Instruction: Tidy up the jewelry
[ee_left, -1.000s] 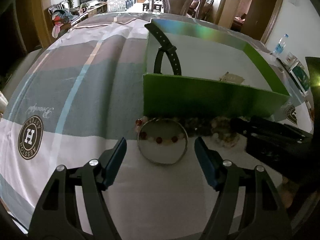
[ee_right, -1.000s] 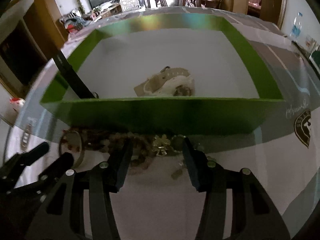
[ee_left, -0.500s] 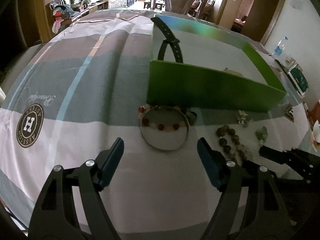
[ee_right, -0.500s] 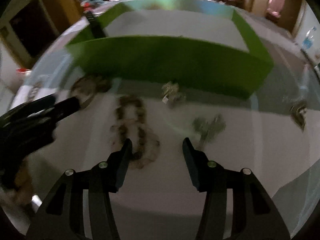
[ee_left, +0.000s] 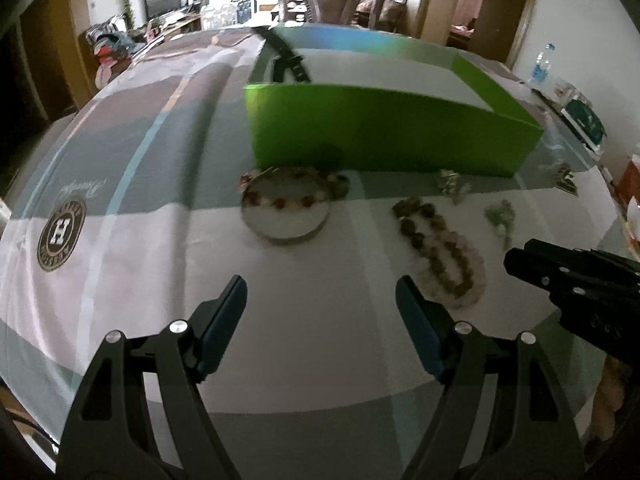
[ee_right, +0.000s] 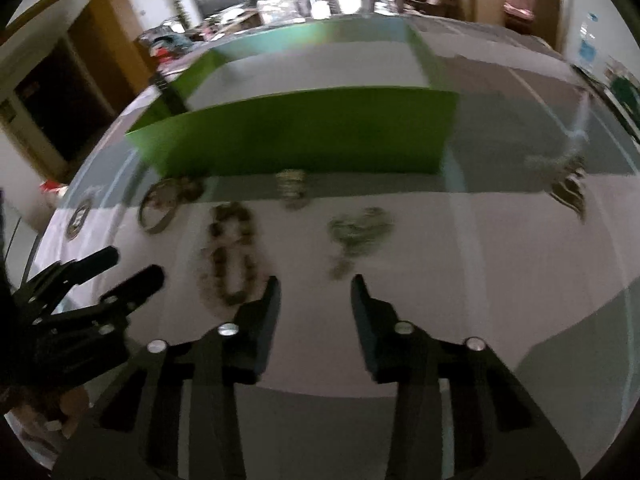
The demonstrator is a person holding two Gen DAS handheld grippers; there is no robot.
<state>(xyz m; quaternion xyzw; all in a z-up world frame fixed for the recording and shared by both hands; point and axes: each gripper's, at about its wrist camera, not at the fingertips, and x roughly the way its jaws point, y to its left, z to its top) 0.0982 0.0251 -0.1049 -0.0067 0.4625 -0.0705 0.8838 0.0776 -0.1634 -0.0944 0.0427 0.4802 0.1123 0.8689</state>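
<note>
Both grippers point steeply down toward the surface (ee_left: pixel 304 352), which is covered with a striped cloth. The left gripper (ee_left: pixel 321 304) has its jaws wide apart, and only bare cloth lies between them. The right gripper (ee_right: pixel 315 302) is closing its jaws to a narrow gap, and they hold nothing; in the left wrist view it comes in from the right side. A green box (ee_left: pixel 384 136) stands further back on the surface, and its long front wall runs from left to right. A black strap (ee_left: pixel 288 60) hangs over its rear left corner. The jewelry lies in a loose row just in front of this wall. A metal bangle (ee_left: pixel 286 216) with a red and pale bead bracelet (ee_left: pixel 296 200) across it is beside the box's front left corner. To its right, a brown bead necklace (ee_right: pixel 230 256) lies in folded loops, with its long axis going away from the box. Near it are small greenish pieces (ee_right: pixel 358 234), too blurred to name.
</note>
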